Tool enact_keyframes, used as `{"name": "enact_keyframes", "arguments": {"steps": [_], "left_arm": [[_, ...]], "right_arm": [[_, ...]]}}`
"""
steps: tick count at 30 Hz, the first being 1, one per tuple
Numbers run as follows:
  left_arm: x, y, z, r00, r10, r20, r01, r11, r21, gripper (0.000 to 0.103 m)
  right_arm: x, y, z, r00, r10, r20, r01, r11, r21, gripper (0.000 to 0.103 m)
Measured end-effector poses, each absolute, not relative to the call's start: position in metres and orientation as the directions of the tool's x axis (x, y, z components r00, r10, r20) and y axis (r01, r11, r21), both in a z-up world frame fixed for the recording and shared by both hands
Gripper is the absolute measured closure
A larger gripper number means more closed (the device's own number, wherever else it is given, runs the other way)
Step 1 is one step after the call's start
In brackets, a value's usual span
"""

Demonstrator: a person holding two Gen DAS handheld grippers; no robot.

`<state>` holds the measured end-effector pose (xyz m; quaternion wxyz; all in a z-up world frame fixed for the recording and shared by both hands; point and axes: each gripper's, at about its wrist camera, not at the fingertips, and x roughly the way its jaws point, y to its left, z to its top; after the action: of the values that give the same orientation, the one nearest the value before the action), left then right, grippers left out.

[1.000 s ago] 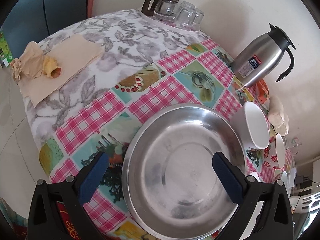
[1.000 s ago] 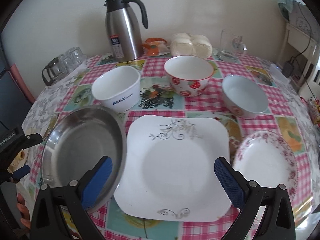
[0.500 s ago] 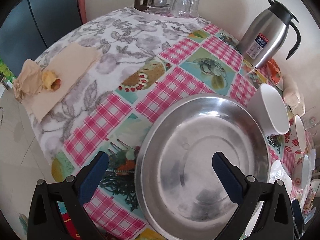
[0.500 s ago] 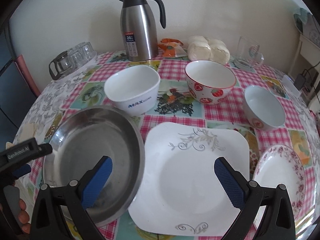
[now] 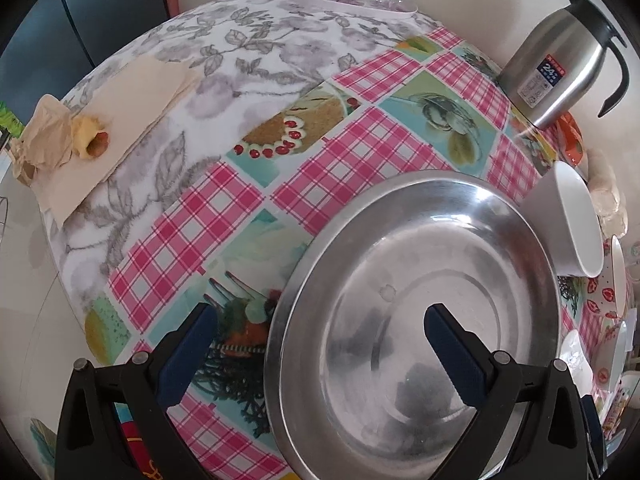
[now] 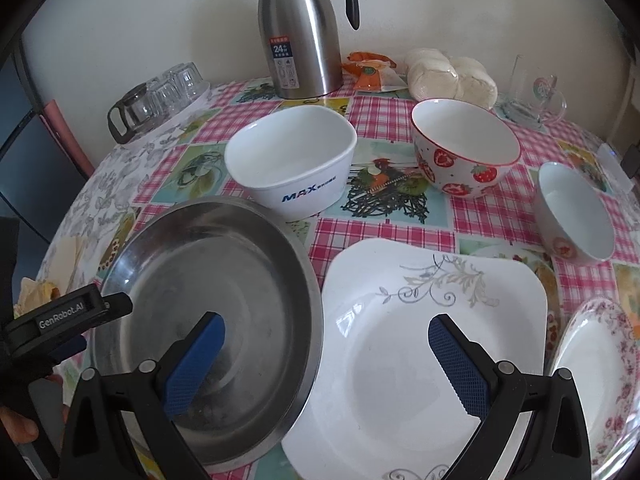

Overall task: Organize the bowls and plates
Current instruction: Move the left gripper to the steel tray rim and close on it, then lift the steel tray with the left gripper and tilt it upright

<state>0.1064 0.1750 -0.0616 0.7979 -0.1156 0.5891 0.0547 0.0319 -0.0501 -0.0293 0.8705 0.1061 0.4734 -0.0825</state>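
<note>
Both grippers hover with fingers spread wide: the left gripper (image 5: 320, 344) straddles the steel plate's (image 5: 420, 300) left rim; the right gripper (image 6: 326, 354) spans its right rim and the overlapped square plate (image 6: 420, 340).

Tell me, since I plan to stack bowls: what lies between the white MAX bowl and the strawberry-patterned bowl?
Only bare tablecloth with a rooster print separates the white MAX bowl from the strawberry-patterned bowl, as the right wrist view shows.

I am at a home dining table (image 6: 384, 236): patterned oilcloth, a steel thermos jug (image 6: 300, 40) at the far wall, upturned drinking glasses (image 6: 176, 84) far left, wrapped buns (image 6: 452, 76).
</note>
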Motion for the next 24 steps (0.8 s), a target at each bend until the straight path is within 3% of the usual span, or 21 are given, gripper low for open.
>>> {"name": "enact_keyframes", "arguments": {"steps": [5, 8, 10, 14, 18, 24], "left_arm": [[0.110, 0.176, -0.068, 0.284, -0.020, -0.959, -0.234, 0.968, -0.090, 0.000], [0.112, 0.178, -0.073, 0.270, -0.042, -0.962, -0.231, 0.967, -0.107, 0.002], [0.117, 0.176, -0.077, 0.264, -0.050, -0.963, -0.233, 0.966, -0.114, 0.014], [0.112, 0.178, -0.079, 0.271, -0.071, -0.960, -0.231, 0.963, -0.136, 0.020], [0.108, 0.180, -0.081, 0.289, -0.102, -0.952, -0.219, 0.961, -0.169, 0.036], [0.106, 0.188, -0.078, 0.298, -0.098, -0.949, -0.247, 0.953, -0.176, 0.054]], "right_arm": [[0.037, -0.055, -0.031, 0.542, -0.049, -0.839, 0.256, 0.960, 0.110, 0.004], [0.039, -0.058, -0.033, 0.539, -0.019, -0.842, 0.256, 0.956, 0.142, 0.014], [0.039, -0.059, -0.036, 0.535, 0.008, -0.845, 0.251, 0.953, 0.168, 0.020], [0.038, -0.059, -0.039, 0.530, 0.059, -0.846, 0.235, 0.948, 0.213, 0.043], [0.037, -0.054, -0.042, 0.519, 0.110, -0.848, 0.206, 0.946, 0.249, 0.060], [0.037, -0.051, -0.045, 0.509, 0.140, -0.849, 0.192, 0.943, 0.270, 0.072]]}}
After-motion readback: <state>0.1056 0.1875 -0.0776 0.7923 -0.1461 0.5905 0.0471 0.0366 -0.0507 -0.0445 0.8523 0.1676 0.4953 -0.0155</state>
